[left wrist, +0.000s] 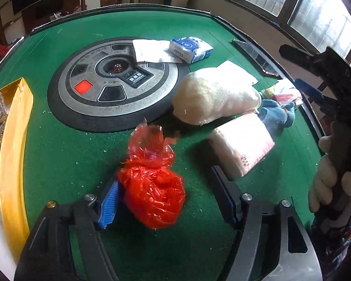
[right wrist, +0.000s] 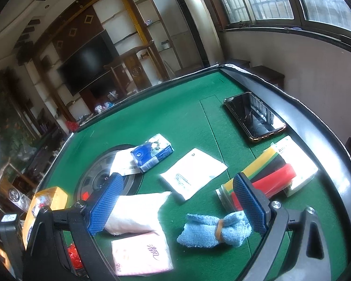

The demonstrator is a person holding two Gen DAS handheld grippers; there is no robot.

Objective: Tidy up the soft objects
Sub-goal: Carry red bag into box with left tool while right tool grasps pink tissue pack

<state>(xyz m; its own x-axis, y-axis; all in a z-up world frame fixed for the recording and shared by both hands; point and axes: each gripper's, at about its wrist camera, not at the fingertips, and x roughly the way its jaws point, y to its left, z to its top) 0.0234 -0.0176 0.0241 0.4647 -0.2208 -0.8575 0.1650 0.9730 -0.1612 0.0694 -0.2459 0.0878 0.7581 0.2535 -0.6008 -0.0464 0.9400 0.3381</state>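
The red plastic bag (left wrist: pixel 153 187) sits between the half-open left gripper (left wrist: pixel 168 196) fingers, touching only the nine o'clock pad, not squeezed.

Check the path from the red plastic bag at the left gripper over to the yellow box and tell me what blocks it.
Nothing visible blocks it. The red plastic bag sits between the left gripper's open jaws, against the blue pad on one side. Between it and the yellow box at the left edge lies only bare green felt. The other soft items lie on the opposite side.
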